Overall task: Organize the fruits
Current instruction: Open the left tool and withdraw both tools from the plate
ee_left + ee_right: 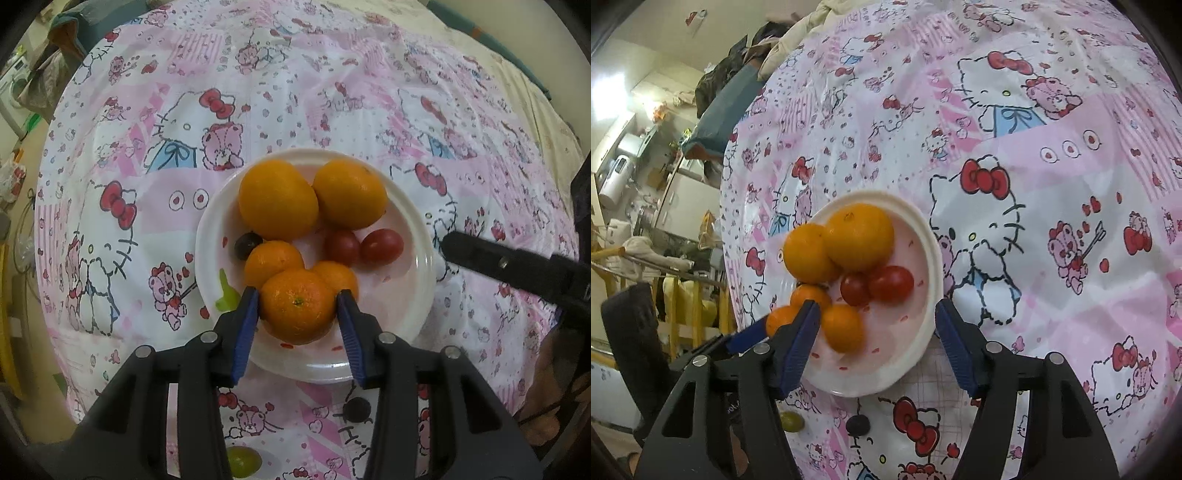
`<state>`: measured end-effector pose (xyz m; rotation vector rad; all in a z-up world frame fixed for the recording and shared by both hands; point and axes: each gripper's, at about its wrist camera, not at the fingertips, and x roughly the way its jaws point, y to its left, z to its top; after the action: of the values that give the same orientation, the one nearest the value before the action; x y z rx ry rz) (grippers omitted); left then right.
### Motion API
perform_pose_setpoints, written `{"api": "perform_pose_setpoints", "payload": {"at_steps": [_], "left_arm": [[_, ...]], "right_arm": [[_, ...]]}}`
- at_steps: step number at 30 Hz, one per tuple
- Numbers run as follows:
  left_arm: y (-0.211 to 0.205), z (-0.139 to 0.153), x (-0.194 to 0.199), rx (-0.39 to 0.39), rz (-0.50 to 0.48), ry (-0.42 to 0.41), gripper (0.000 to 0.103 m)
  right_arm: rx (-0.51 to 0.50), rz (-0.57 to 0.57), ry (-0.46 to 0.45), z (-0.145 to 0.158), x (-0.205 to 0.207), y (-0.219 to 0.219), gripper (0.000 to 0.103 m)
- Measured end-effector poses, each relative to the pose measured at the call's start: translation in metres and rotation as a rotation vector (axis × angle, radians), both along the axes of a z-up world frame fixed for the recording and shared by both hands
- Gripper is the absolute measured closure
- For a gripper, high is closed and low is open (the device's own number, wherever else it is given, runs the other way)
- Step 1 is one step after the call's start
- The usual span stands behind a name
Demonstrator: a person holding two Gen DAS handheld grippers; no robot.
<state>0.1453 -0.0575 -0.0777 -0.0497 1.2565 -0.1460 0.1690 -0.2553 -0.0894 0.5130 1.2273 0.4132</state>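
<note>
the small round orange mandarin sits clamped between the left gripper's blue fingers, over the near side of the round white plastic plate; its underside is hidden. the right gripper hovers spread apart over the plate's edge, half hiding another mandarin.

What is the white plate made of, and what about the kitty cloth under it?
The plate looks like thin plastic or foam: matte white, with a thick rolled rim and a little shine at its near edge. The cloth looks like glossy plastic sheeting or coated fabric: it reflects light and lies in shallow wrinkles. Neither is certain from looks alone.
</note>
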Motion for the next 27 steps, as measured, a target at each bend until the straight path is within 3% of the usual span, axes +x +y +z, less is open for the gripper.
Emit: {"api": "perform_pose_setpoints", "payload": {"at_steps": [3,5,21,27], "left_arm": [[0.000,0.004,-0.002,-0.022,-0.004,-0.014,0.038],[0.000,0.014,-0.005,-0.002,0.000,-0.077,0.021],[0.014,0.041,-0.019,0.020,0.019,-0.200,0.018],[0.028,0.055,-0.034,-0.022,0.044,-0.218,0.018]], "right_arm": [[-0.002,-0.008,0.009,0.000,0.000,-0.002,0.035],[0.002,-0.009,0.006,0.001,-0.001,-0.003,0.035],[-0.019,0.002,-0.057,0.023,-0.021,-0.005,0.035],[-0.038,0.016,-0.067,0.029,-0.043,-0.005,0.035]]}}
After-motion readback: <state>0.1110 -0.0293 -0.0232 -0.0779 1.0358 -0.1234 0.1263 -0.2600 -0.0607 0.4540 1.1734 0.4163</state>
